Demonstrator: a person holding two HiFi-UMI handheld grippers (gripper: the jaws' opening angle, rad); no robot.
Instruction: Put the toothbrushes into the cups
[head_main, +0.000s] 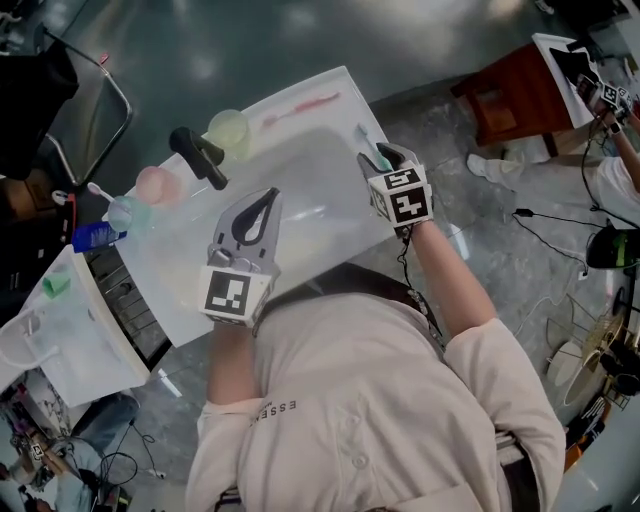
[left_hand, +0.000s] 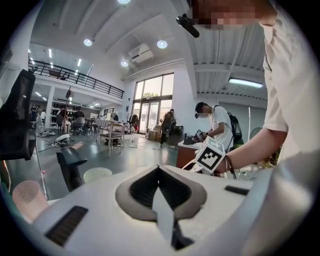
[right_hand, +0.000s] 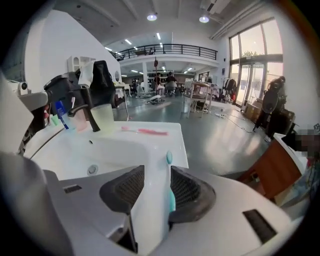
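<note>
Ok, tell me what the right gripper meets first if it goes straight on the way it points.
The teal toothbrush, lying on the sink rim between the open jaws of the right gripper; beyond it, probably just bare rim.

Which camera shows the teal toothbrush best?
The right gripper view: the teal toothbrush lies on the sink rim between the open jaws, beside one pad. The head view shows only its end past the right gripper. The left gripper view shows none of it.
</note>
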